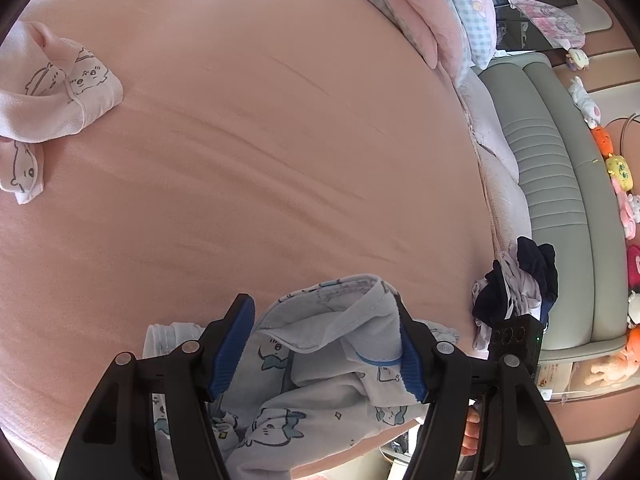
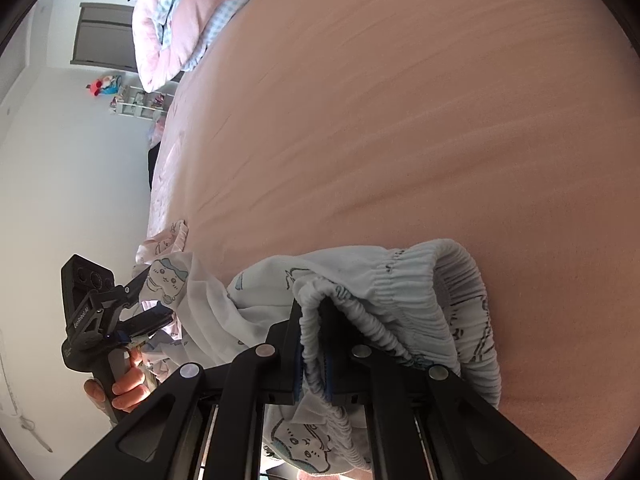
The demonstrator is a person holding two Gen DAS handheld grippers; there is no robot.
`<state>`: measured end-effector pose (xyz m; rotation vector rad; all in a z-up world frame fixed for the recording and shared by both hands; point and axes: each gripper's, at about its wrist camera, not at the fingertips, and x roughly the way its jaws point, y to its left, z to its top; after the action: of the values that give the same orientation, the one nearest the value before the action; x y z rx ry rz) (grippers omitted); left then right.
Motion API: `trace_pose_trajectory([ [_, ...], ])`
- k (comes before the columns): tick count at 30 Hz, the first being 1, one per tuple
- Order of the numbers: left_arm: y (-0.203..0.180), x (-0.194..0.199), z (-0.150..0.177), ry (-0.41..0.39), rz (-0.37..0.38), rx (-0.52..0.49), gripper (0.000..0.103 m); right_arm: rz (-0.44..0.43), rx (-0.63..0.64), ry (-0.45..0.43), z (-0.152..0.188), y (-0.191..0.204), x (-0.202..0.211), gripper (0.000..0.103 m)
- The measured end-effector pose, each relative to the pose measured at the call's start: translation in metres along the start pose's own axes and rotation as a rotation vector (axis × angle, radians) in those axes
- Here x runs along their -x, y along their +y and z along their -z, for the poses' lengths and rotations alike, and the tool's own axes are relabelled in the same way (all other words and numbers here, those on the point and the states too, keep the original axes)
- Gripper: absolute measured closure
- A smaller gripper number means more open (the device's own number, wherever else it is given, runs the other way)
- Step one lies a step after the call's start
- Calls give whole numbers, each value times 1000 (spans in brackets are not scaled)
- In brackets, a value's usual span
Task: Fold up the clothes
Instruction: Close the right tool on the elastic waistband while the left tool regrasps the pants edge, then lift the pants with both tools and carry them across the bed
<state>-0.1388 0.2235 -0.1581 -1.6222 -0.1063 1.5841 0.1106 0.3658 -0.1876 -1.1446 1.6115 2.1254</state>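
Observation:
Light blue pyjama trousers with a cartoon print lie bunched at the near edge of the pink bed. My left gripper stands open over them, with cloth heaped between its blue pads but not pinched. My right gripper is shut on the trousers' gathered elastic waistband. In the right wrist view the left gripper shows at the left, held by a hand, its jaws apart at the trousers' other end. The right gripper's black housing shows in the left wrist view.
A pink printed garment lies at the far left of the bed. A dark and lilac clothes heap sits at the right edge. A pink duvet and pillows are at the head. Beside the bed stands a grey bench with plush toys.

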Motion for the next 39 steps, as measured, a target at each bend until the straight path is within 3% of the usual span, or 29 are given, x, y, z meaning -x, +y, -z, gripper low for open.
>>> trace_pose_trajectory([
  [8, 1, -7, 7, -53, -40, -27, 40, -9, -3, 1, -2, -1, -2, 102],
  [10, 6, -7, 8, -68, -49, -4, 47, -20, 0, -10, 0, -2, -1, 102],
  [12, 11, -6, 9, -80, -74, 13, 66, -9, 12, -18, 1, 0, -1, 102],
  [14, 15, -5, 10, -85, -93, 24, 75, 12, 23, -28, 2, 4, 0, 102],
  [18, 20, 0, 10, -91, -93, 34, 84, 107, 48, -59, 4, 21, 2, 101],
  [24, 17, 6, 11, -110, -97, 16, 87, 285, 243, -82, 11, 58, 2, 99],
  [31, 11, 21, 12, -149, -82, -32, 88, 233, 284, -113, 3, 72, 25, 99],
  [39, 8, 32, -1, -182, -52, -47, 89, 243, 333, -144, -13, 79, 41, 99],
])
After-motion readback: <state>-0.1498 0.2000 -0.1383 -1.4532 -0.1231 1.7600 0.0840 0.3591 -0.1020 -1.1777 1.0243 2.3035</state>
